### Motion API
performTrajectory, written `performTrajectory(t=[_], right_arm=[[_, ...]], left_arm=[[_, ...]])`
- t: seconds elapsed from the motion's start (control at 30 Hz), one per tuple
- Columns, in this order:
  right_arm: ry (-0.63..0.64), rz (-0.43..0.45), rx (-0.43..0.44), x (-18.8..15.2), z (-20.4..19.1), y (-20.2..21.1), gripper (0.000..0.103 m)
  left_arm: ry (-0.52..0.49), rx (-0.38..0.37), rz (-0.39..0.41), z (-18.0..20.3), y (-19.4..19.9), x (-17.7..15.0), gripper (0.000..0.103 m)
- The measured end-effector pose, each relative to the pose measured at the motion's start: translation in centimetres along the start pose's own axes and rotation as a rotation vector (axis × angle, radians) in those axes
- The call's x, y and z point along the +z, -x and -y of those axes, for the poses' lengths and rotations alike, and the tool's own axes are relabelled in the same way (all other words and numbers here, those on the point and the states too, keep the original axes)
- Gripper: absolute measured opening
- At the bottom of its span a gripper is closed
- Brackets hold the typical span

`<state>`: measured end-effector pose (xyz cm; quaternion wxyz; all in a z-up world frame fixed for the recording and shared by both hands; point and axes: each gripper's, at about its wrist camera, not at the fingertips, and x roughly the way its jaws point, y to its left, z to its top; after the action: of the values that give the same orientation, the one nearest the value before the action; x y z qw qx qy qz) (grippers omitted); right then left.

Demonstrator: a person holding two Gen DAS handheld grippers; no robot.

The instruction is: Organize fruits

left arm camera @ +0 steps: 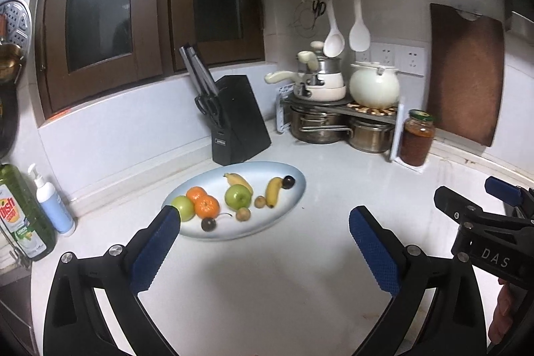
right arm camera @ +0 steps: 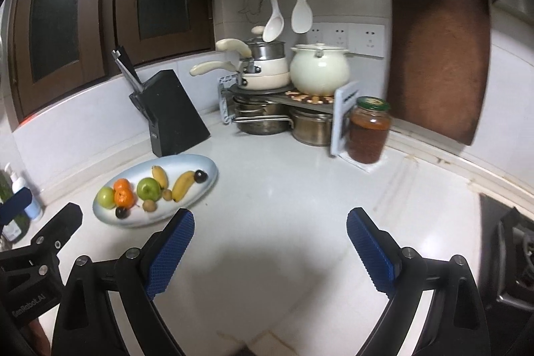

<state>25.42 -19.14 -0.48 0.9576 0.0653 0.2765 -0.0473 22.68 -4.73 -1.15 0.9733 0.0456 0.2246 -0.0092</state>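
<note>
Hovering empty above the white tabletop, the left gripper and right gripper both stand wide open, holding nothing. Beyond them the oval plate carries green apples, oranges, bananas and small dark fruits. Reaching in carelessly could nudge the crowded round fruit and roll it off the shallow rim.
</note>
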Motion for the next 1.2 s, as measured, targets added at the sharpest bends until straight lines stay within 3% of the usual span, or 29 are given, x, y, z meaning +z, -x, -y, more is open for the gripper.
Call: performTrajectory(t=[0.7,1.2], right_arm=[[-0.036,0.097,-0.067,-5.0,3.4,14.2,0.101],[-0.028,0.127,-0.056,-7.0,3.9,20.1,0.101]], left_arm=[[-0.013,-0.028,0.066,2.2,12.7,-3.5,0.103],[-0.020,-0.013,0.089,2.7,18.3,-5.0,0.103]])
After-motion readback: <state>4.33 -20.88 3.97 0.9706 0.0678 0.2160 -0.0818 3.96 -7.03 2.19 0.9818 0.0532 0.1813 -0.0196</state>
